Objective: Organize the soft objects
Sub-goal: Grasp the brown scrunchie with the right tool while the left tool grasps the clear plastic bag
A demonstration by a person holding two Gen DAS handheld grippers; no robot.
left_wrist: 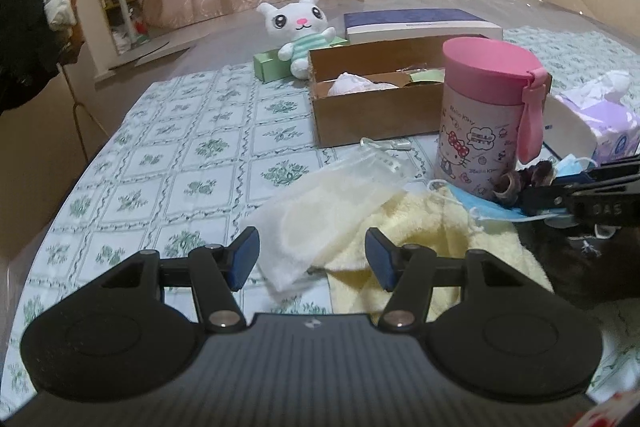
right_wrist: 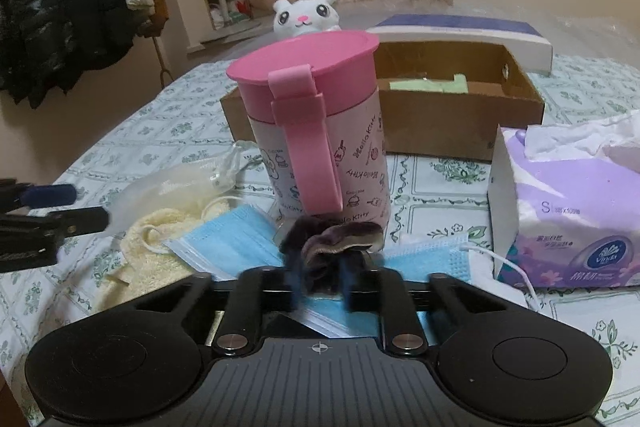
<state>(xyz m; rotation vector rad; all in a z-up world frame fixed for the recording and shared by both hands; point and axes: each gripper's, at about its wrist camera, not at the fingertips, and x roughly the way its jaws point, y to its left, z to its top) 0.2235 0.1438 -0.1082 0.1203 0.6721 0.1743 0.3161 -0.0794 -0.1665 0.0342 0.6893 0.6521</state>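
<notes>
My right gripper (right_wrist: 324, 283) is shut on a dark velvet scrunchie (right_wrist: 332, 247), just above a blue face mask (right_wrist: 228, 239) in front of the pink flask (right_wrist: 320, 131). The left wrist view shows that gripper (left_wrist: 528, 193) and the scrunchie (left_wrist: 520, 179) at the right edge. My left gripper (left_wrist: 311, 239) stands open with nothing held, over a white cloth (left_wrist: 320, 211) and a pale yellow towel (left_wrist: 440, 235). A white plush rabbit (left_wrist: 300, 27) sits at the far side of the table.
A brown cardboard box (left_wrist: 380, 111) holding a few items stands behind the flask, with a blue and white box (left_wrist: 420, 23) beyond it. A purple tissue pack (right_wrist: 568, 211) sits on the right. Coats (right_wrist: 60, 7) hang at the left.
</notes>
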